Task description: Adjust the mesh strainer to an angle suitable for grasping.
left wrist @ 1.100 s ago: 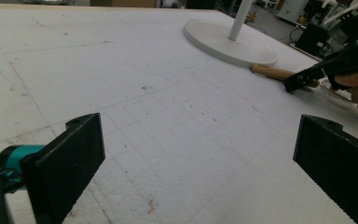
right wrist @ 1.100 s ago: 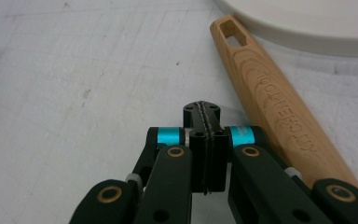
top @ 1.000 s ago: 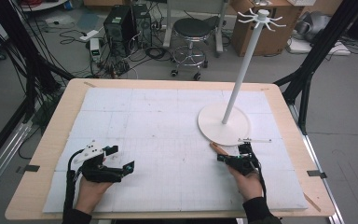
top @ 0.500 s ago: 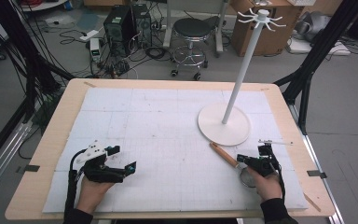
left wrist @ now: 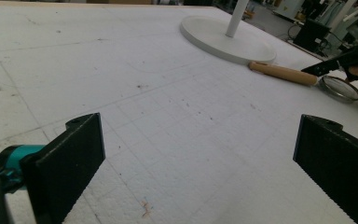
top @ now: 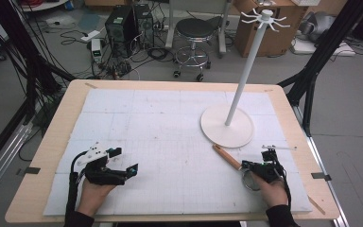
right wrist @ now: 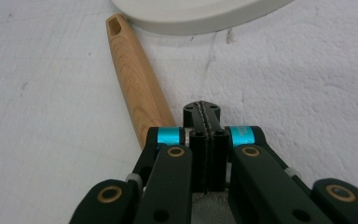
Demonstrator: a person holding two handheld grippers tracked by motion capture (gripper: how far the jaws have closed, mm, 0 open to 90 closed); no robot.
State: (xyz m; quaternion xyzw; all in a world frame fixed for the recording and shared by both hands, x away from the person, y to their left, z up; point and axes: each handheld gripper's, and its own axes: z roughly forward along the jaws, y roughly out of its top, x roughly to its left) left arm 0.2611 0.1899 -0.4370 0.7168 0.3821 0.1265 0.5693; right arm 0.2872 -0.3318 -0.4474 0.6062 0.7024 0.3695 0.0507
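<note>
A strainer lies on the white foam mat [top: 170, 142], its wooden handle [top: 227, 157] pointing at the stand's base and its metal mesh ring [top: 250, 182] by the person's right hand. My right gripper [top: 243, 165] rests over the joint between handle and ring. In the right gripper view its jaws are pressed shut [right wrist: 202, 109], the handle [right wrist: 135, 79] runs off to their left, and mesh shows beneath; whether they pinch the wire I cannot tell. My left gripper [top: 123, 163] sits at the near left, open and empty [left wrist: 200, 140], and faces the strainer [left wrist: 282, 73].
A white stand with a round base [top: 227, 126], a tall pole [top: 246, 71] and hooks on top occupies the mat's right half. Past the wooden table's far edge [top: 170, 85] are a stool, computer cases and cables on the floor.
The right hand has slid to the right and a little nearer, uncovering the wooden handle. The left hand has stayed put.
</note>
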